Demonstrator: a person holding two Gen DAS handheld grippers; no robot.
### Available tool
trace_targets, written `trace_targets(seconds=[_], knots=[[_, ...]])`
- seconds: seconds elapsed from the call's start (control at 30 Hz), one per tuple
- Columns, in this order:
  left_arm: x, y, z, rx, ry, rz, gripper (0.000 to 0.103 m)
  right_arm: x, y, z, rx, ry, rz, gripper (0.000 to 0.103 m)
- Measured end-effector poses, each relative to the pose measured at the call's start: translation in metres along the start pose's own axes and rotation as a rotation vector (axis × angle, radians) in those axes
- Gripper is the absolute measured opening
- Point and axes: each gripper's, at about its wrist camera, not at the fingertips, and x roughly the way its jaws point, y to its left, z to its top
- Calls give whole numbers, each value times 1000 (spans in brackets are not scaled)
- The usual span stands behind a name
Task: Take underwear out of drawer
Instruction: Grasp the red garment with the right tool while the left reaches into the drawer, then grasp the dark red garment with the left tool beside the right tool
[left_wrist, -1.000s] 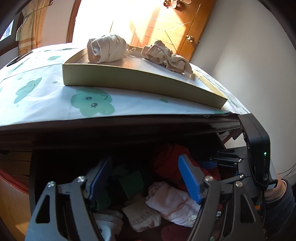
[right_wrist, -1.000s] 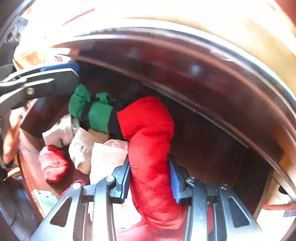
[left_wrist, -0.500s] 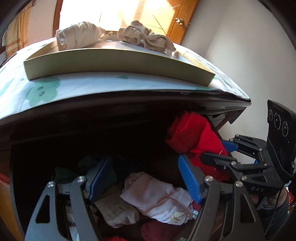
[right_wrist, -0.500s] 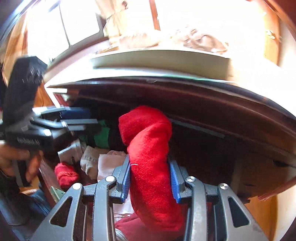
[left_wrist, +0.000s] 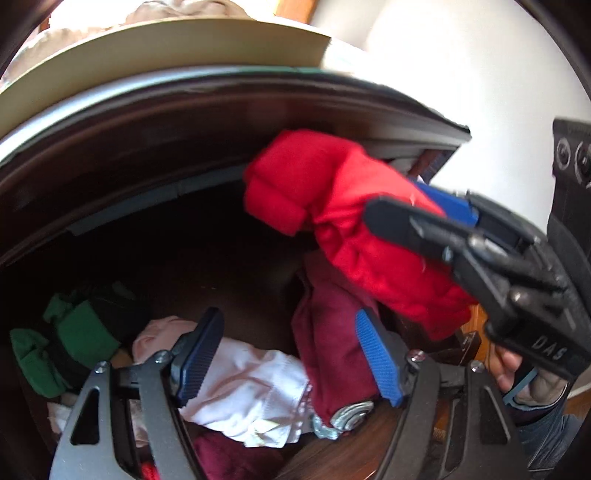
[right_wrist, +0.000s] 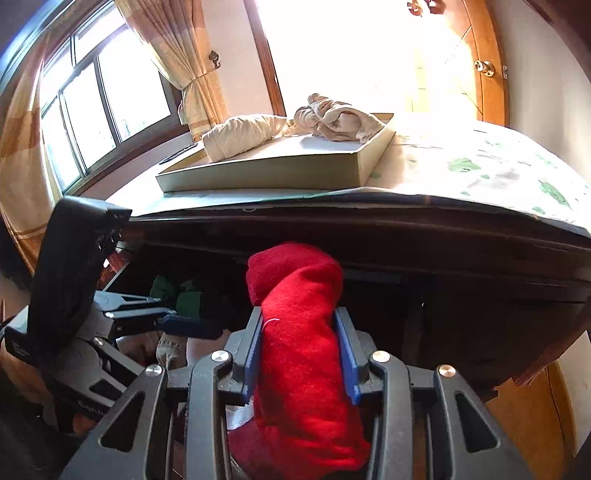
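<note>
Sunlight is flooding the tabletop and its tray at 12 o'clock above the drawer, while the right gripper is clamping the red roll, pointing toward 12, and the left gripper is gaping over garments left inside.

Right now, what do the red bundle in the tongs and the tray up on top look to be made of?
Red bundle: soft, fuzzy knit or fleece-like fabric, matte; the surface looks napped. Tray: probably cardboard or thin board, matte beige, with flat, crisp-edged walls.
</note>
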Motion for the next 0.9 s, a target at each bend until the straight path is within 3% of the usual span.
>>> trace_targets(seconds=[0.07,0.13,0.23,0.47,0.57,0.67,0.77,0.9], knots=[[7,-8,3,18,30,-6,75,-3,-4,1,4,-18,-15,38],[14,-14,5,29,66,-13,75,-5,-6,-2,12,-32,-17,27],[24,-21,7,39,111,-21,75,-8,-8,-1,20,-46,-16,27],[31,-26,3,56,164,-10,75,9,0,-10,-55,68,-38,28],[45,-34,7,72,224,-37,75,17,-1,-13,-74,114,-43,38],[50,-33,9,83,268,-54,75,9,-13,-11,-20,79,-55,43],[62,-33,16,87,320,-52,75,1,-23,-9,24,40,-77,54],[76,-35,23,77,383,-57,75,-1,-24,-12,24,30,-74,57]])
